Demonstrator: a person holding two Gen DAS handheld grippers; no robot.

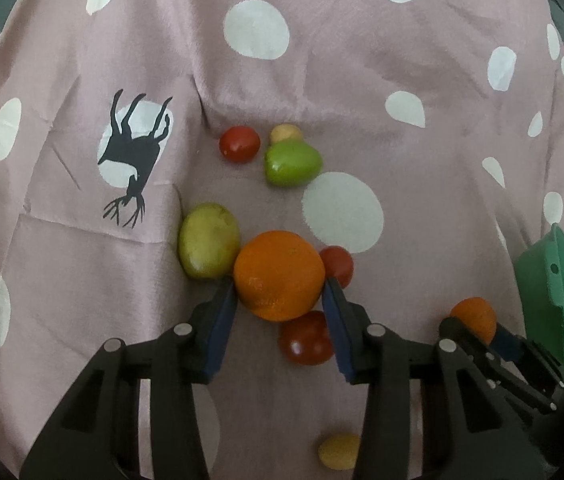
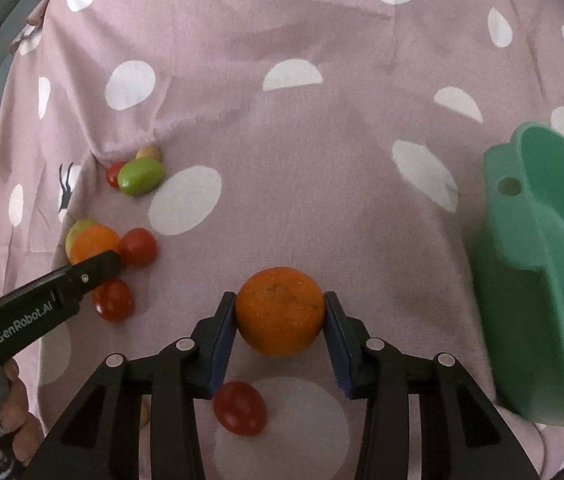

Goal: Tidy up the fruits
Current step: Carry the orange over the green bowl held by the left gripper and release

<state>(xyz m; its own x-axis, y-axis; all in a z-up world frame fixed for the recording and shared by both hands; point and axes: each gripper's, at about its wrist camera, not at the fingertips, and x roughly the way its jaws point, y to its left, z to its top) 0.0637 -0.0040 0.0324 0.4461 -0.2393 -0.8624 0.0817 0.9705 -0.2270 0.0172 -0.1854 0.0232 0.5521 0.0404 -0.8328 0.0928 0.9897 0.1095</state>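
Note:
My left gripper [image 1: 280,286] is shut on a large orange [image 1: 278,275], its blue pads against both sides. A yellow-green fruit [image 1: 209,240] touches that orange on the left, and red tomatoes [image 1: 337,266] [image 1: 306,339] lie behind and below it. My right gripper [image 2: 280,312] is shut on a second orange [image 2: 280,311], held above the cloth. It also shows in the left wrist view [image 1: 475,318]. A green basin [image 2: 545,272] stands tilted at the right. A green fruit [image 1: 291,163], a red tomato [image 1: 239,144] and a small yellow fruit [image 1: 285,133] lie farther off.
A mauve cloth [image 1: 321,80] with white dots and a black deer print [image 1: 132,152] covers the surface, with folds at the left. A small yellow fruit [image 1: 338,451] lies under my left gripper. A red tomato [image 2: 240,408] lies under my right gripper.

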